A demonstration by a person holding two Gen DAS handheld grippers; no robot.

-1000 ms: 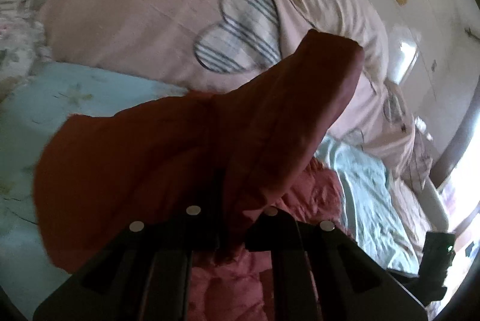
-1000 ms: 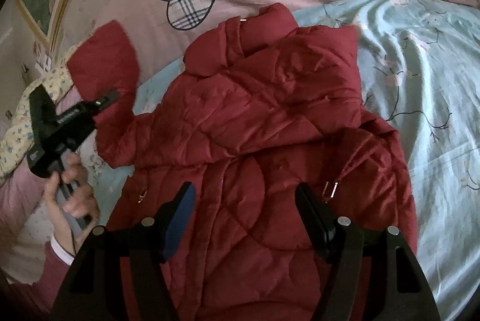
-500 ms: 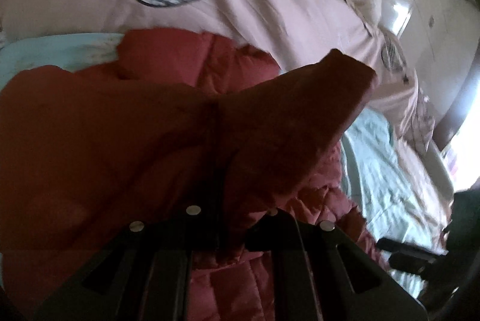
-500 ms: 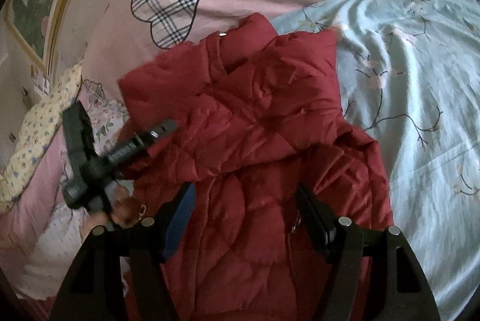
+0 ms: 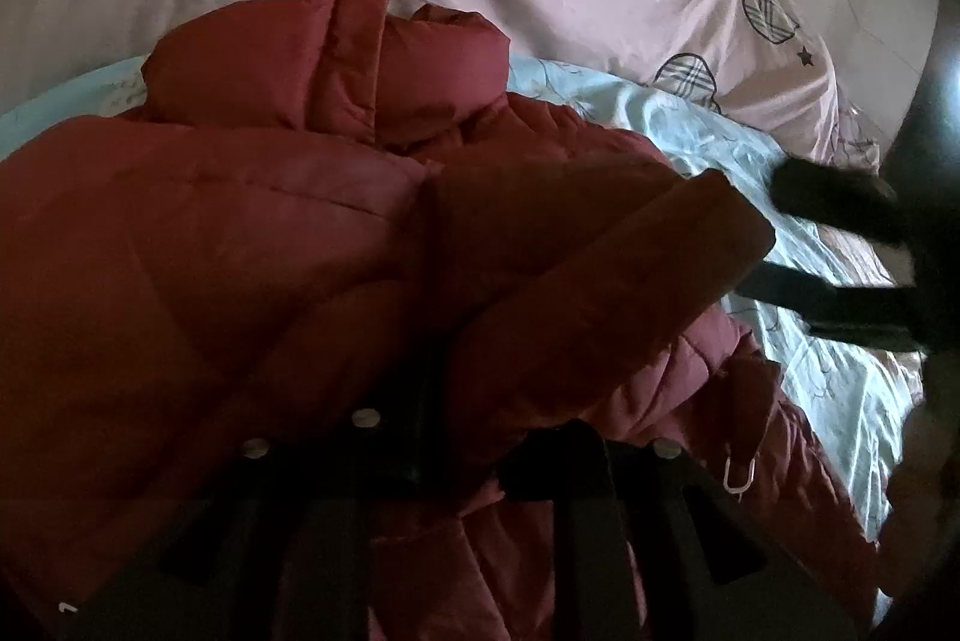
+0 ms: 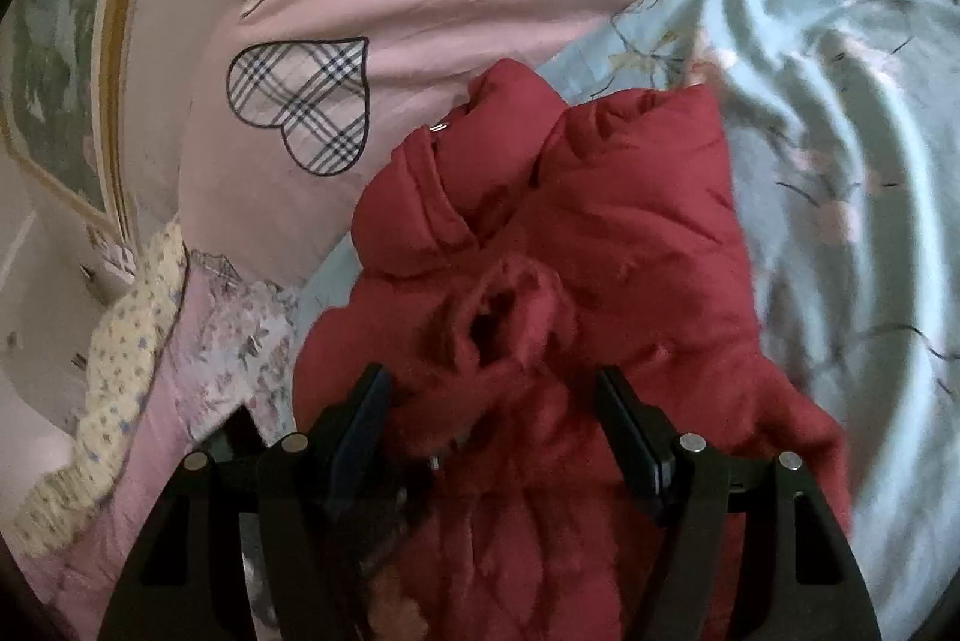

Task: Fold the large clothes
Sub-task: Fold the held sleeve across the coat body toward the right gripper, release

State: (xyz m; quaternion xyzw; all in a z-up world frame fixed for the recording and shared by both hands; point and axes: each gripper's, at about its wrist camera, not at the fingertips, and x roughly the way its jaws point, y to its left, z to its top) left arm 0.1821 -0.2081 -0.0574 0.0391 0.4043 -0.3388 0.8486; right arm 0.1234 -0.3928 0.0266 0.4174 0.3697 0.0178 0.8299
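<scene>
While pinched, sleeve (image 5: 576,245) between left fingers (image 5: 540,455)

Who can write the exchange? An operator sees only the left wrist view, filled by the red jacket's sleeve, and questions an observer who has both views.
Operator: That dark blur at my right edge, is it open or shut?
Observer: Open. The right claw has its jaws spread wide over the red jacket and grips nothing.
Operator: Which way does the sleeve cuff face?
Observer: Toward the right wrist camera. Its open mouth shows just ahead of that claw, lying on the jacket's front.
Operator: What lies on the jacket's side away from the blue sheet?
Observer: A flowered quilt, with a yellow dotted cloth beyond it.
</scene>
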